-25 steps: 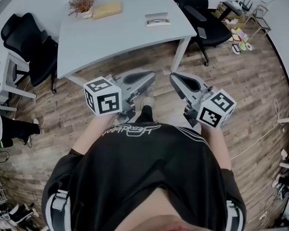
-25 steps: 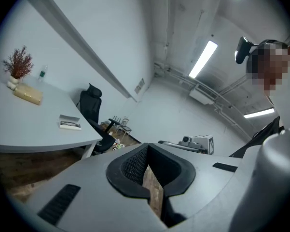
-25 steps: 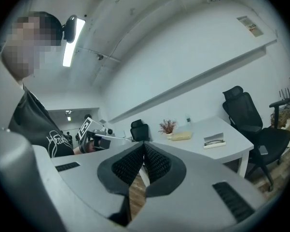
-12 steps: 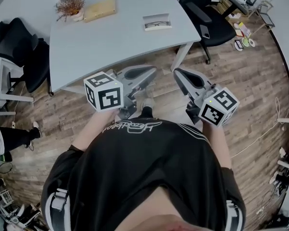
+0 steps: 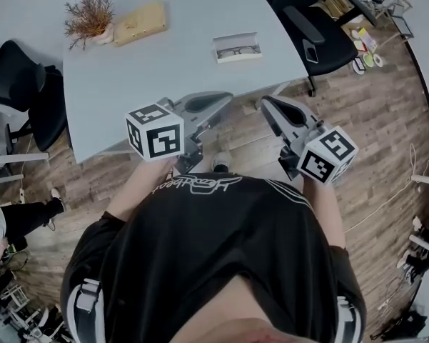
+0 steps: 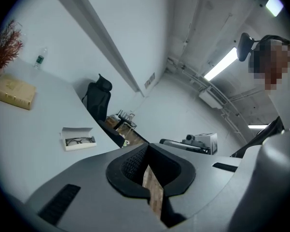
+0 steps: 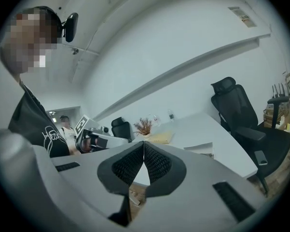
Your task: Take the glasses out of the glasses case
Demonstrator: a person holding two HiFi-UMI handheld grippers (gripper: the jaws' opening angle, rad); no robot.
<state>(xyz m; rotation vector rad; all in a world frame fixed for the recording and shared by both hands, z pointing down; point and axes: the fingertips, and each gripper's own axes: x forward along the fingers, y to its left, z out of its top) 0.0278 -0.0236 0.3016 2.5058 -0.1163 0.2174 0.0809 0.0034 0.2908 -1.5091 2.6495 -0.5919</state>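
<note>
The glasses case (image 5: 237, 48) is a white box lying open on the grey table (image 5: 150, 70), with dark-framed glasses inside. It also shows in the left gripper view (image 6: 78, 139) and in the right gripper view (image 7: 200, 149). My left gripper (image 5: 223, 101) is held over the table's near edge, jaws shut and empty (image 6: 147, 148). My right gripper (image 5: 268, 106) hangs beside it over the wooden floor, just off the table's corner, also shut on nothing (image 7: 144, 145). Both are well short of the case.
A dried plant in a pot (image 5: 89, 18) and a tan flat box (image 5: 139, 22) sit at the table's far left. Black office chairs stand at the right (image 5: 310, 23) and left (image 5: 18, 84). Clutter lies on the floor at the far right (image 5: 364, 41).
The table and case have come closer in the head view. Both grippers have moved forward toward the table's edge, still shut.
</note>
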